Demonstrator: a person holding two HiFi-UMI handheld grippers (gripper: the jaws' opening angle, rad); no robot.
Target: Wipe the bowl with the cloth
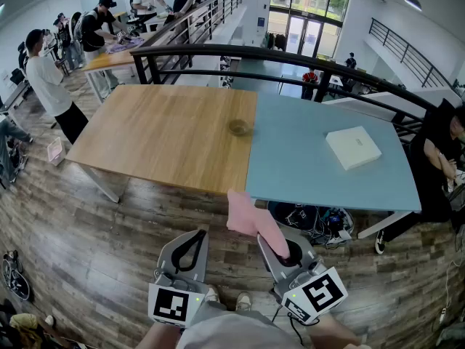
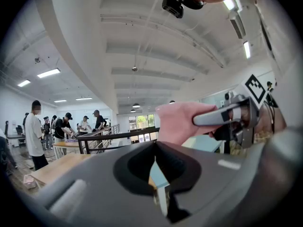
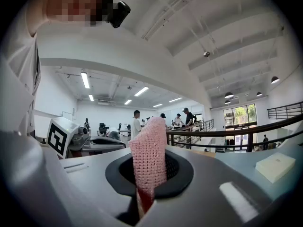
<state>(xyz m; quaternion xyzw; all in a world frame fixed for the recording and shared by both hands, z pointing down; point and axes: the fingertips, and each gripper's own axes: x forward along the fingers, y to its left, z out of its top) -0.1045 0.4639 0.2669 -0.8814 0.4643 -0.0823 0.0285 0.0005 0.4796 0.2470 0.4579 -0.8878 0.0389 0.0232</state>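
Observation:
A small round bowl [image 1: 237,127] stands on the table [image 1: 167,133], close to the seam between its wooden half and its blue half. Both grippers are held low, in front of the table's near edge and apart from the bowl. My right gripper [image 1: 278,247] [image 3: 144,193] is shut on a pink knitted cloth [image 1: 249,219] [image 3: 149,156], which sticks up out of the jaws. My left gripper [image 1: 195,237] [image 2: 155,148] is shut with nothing in it. In the left gripper view the cloth [image 2: 182,122] shows at the right.
A flat white box [image 1: 353,147] [image 3: 274,167] lies on the blue half at the right. A black railing [image 1: 290,55] runs behind the table. Several people stand at tables at the back left, and one sits at the far right. Cables and bags lie under the blue half.

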